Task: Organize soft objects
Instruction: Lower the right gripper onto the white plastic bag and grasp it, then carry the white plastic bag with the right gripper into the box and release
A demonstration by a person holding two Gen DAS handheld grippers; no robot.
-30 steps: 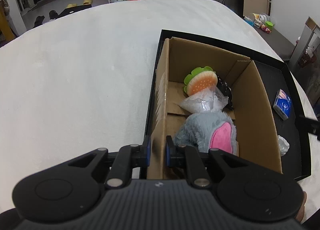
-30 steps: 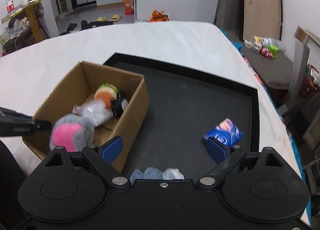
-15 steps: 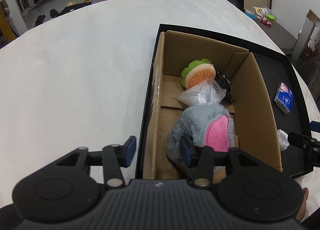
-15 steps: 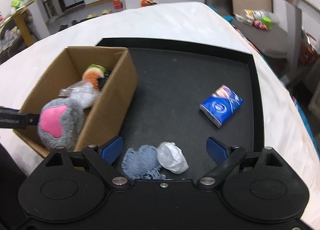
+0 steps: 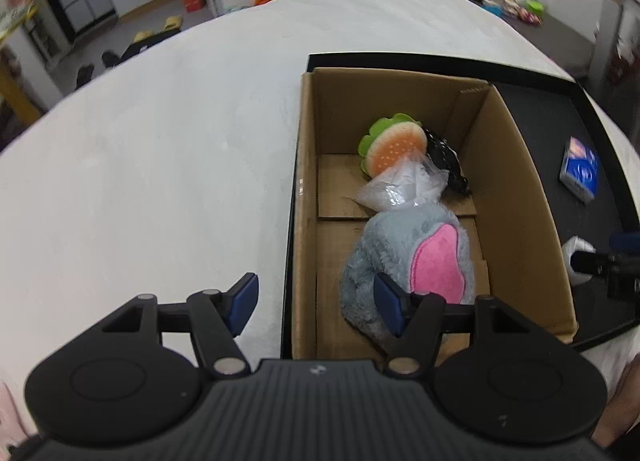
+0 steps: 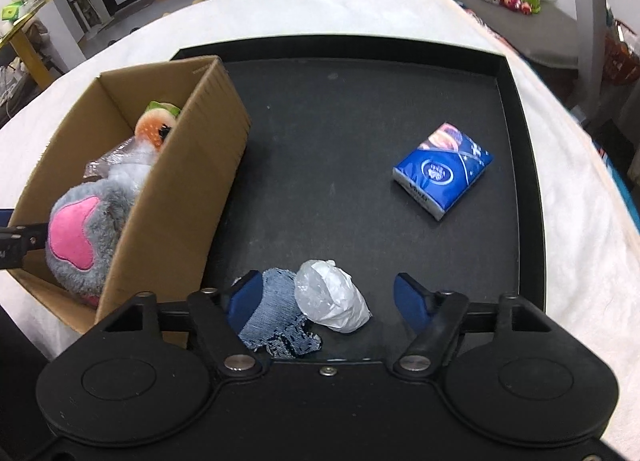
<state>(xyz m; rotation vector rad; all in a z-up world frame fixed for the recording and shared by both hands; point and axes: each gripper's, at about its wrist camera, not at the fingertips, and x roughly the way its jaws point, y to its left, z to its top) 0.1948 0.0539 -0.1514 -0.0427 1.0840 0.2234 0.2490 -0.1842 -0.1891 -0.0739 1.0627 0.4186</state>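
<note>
Item in hand: one white crumpled plastic-wrapped bundle (image 6: 332, 296), lying on the black tray (image 6: 520, 165) beside one frayed blue denim scrap (image 6: 276, 311). Judged light, soft, slippery; best pinched across its middle.

Right hand-held gripper (image 6: 326, 299): jaws just closing, straddling both, not yet pressing.

Left hand-held gripper (image 5: 316, 303): jaws just opening, released, astride the wall of the brown cardboard box (image 5: 516, 197).

Boxed: one grey-and-pink plush (image 5: 408, 257), one burger toy (image 5: 394, 147), one clear bag (image 5: 400, 191).

Loose: one blue tissue pack (image 6: 442, 169).

blue plastic tissue pack (image 6: 442, 169): round white logo + side print, too small to read
brown cardboard box (image 6: 188, 197): no legible txt
</note>
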